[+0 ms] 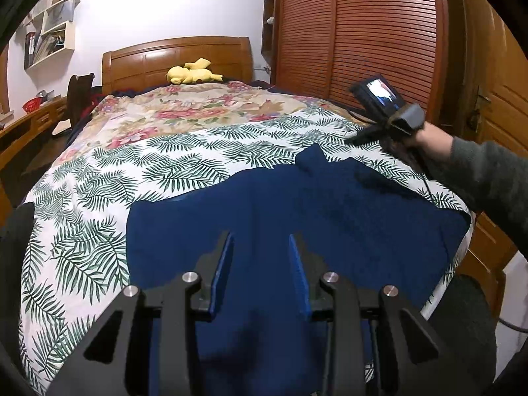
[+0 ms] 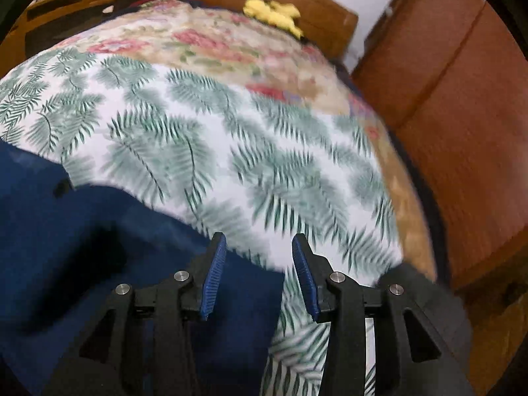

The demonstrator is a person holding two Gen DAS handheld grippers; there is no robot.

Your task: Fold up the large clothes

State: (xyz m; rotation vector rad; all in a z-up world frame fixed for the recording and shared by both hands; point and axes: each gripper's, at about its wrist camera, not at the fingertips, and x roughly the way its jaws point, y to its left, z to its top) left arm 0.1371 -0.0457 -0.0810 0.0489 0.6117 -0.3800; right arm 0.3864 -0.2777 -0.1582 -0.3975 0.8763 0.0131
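A dark blue garment (image 1: 297, 211) lies spread on the near end of the bed, over a white sheet with green fern print (image 1: 171, 165). My left gripper (image 1: 260, 241) is open and empty, hovering above the garment's middle. In the left wrist view my right gripper (image 1: 354, 138) is held by a hand at the right, above the garment's far right corner. In the right wrist view the right gripper (image 2: 259, 241) is open and empty, over the garment's right edge (image 2: 132, 257) where it meets the fern sheet (image 2: 231, 151). That view is blurred.
A floral quilt (image 1: 184, 112) covers the far half of the bed, with a yellow plush toy (image 1: 191, 72) at the wooden headboard (image 1: 178, 56). A slatted wooden wardrobe (image 1: 363, 33) stands to the right. A desk (image 1: 29, 122) and wall shelves (image 1: 52, 23) stand to the left.
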